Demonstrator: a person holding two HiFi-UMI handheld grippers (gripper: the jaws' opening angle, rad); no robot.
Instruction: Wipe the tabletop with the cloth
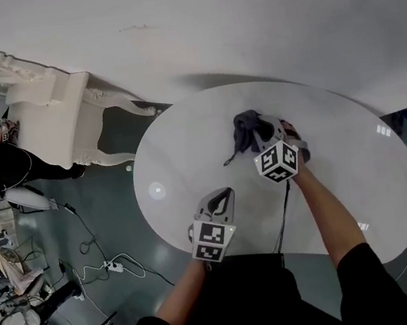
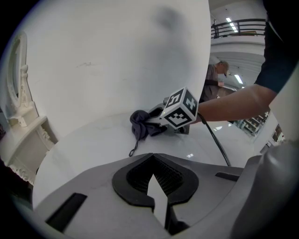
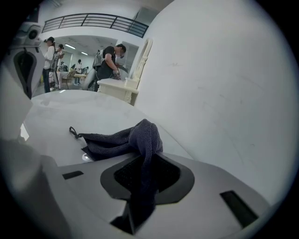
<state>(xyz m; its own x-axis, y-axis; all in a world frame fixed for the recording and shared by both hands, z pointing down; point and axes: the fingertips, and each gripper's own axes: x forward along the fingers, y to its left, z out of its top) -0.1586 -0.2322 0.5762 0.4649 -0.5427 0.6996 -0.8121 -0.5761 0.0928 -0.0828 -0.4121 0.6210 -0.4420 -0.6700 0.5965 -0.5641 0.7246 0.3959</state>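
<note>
A dark grey cloth lies bunched on the white oval tabletop, its loop trailing to the left. My right gripper is shut on the cloth, which runs between its jaws and drapes out onto the table. The same cloth shows in the left gripper view, held beside the marker cube of the right gripper. My left gripper is shut with nothing in it, over the near part of the table, its jaw tips meeting.
A white ornate chair stands off the table's far left edge. Cables and a power strip lie on the floor at left. A white wall runs behind the table. People stand far back in the room.
</note>
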